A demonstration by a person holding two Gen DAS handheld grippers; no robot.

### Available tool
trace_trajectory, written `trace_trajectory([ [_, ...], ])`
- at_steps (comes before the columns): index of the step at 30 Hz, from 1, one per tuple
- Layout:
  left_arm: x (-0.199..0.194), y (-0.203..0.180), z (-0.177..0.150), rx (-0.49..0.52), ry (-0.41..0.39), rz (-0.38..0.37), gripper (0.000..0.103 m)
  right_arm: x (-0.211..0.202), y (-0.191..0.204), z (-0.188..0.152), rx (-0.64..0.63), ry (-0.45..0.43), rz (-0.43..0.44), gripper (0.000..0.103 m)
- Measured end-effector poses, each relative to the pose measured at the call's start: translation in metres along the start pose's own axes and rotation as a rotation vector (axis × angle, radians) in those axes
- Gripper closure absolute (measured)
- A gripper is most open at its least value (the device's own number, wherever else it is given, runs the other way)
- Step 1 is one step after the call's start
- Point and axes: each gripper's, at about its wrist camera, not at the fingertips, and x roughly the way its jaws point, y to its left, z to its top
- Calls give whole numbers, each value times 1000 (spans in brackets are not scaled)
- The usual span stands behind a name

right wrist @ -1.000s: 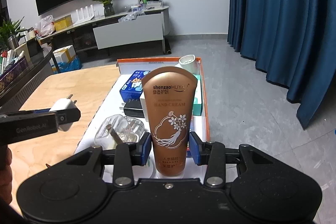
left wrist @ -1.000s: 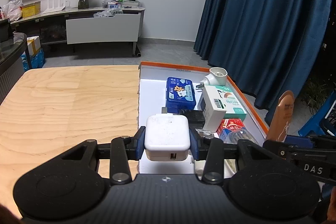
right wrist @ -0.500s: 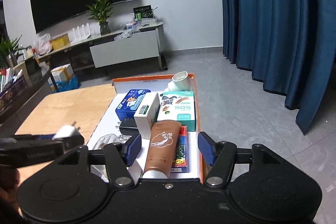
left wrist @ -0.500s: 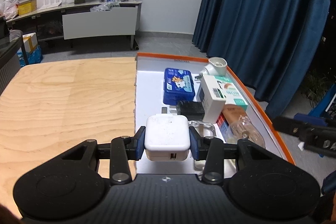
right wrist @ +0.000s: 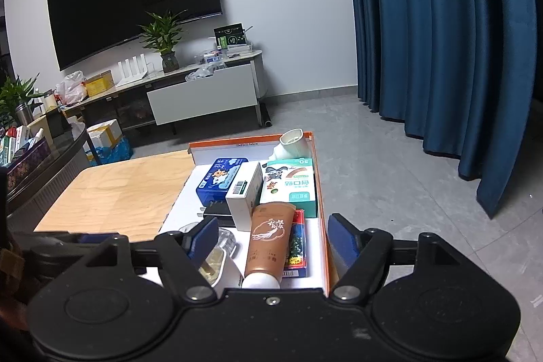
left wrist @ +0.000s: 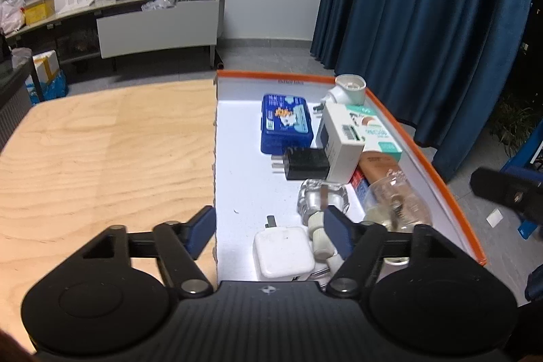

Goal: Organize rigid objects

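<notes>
A white box with an orange rim sits at the right of the wooden table. My left gripper is open above the box's near end; the white charger lies on the box floor between its fingers. My right gripper is open above the box's near right; the brown hand cream tube lies below it on a red pack. The box also holds a blue tin, a black adapter, white and teal cartons and a clear bottle.
The box reaches the table's right edge, with grey floor and blue curtains beyond. A TV cabinet stands at the far wall. The right gripper's body shows at the left view's right edge.
Both grippers have opened. The left one let the white charger go into the box. The right one let the brown tube go onto the red pack and drew back.
</notes>
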Motion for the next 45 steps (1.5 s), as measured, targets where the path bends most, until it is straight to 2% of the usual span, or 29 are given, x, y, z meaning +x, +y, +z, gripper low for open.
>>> trace_trajectory([
  [1,-4,-2,1,4,-4,3,24,-3,1,0,-1,-2,-1,18],
  [3,-16,-6,2,10,-13,12,10,-9,2,-1,-1,-4,-2,17],
  [5,-27,-11,1,12,-22,28,0,-15,2,-2,-2,-6,2,16],
  [9,-48,-17,-5,-21,-21,40,0,-29,1,-8,-2,-4,-2,13],
  [14,-61,-26,-14,-33,-12,101,0,-35,0,-17,-12,34,-10,12],
  [16,-63,-28,-18,-26,-13,125,0,-36,1,-23,-18,58,-23,8],
  [20,-61,-27,-23,-22,20,125,0,-33,-1,-35,-18,107,-32,7],
  [26,-65,-22,-27,-43,15,134,0,-31,1,-43,-27,141,-41,7],
  [45,-64,-23,-32,-29,16,118,0,-29,3,-41,-43,153,-44,6],
])
